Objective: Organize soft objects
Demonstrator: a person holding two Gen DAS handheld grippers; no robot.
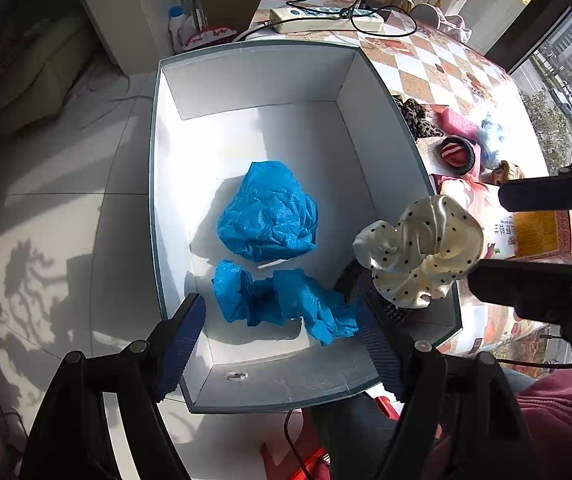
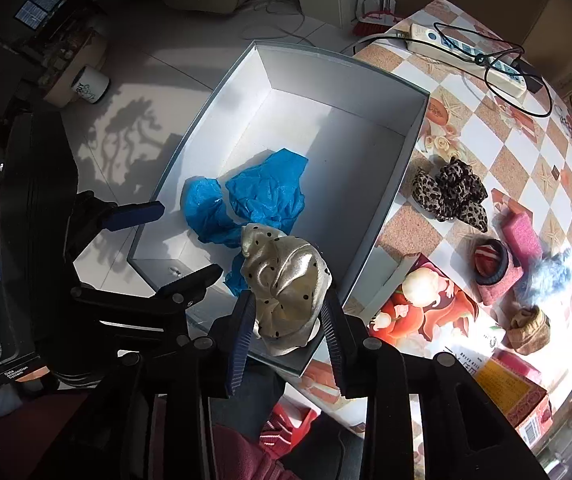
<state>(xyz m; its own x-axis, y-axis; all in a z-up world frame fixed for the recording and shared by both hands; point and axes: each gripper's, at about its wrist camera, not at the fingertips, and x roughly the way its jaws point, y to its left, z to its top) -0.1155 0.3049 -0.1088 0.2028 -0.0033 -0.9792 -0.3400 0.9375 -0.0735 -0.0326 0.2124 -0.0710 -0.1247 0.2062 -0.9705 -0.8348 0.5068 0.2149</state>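
Observation:
A white open box (image 1: 246, 76) (image 2: 326, 76) sits at the table's left edge with two crumpled blue shoe covers (image 1: 270, 212) (image 2: 266, 196) inside. My right gripper (image 2: 288, 332) is shut on a cream polka-dot scrunchie (image 2: 286, 280) (image 1: 418, 248) and holds it above the box's near right corner. My left gripper (image 1: 282, 332) is open and empty over the box's near end, just left of the scrunchie. It also shows in the right wrist view (image 2: 174, 240). On the table lie a leopard scrunchie (image 2: 452, 194), a pink sponge (image 2: 522, 236) and a red striped sock (image 2: 490, 262).
A power strip (image 2: 466, 54) with a black cable lies at the table's far end. A blue fluffy item (image 2: 546, 276), a tan rolled sock (image 2: 530, 330) and printed cartons (image 2: 438, 312) sit on the right. A mug (image 2: 90, 86) stands on the tiled floor at left.

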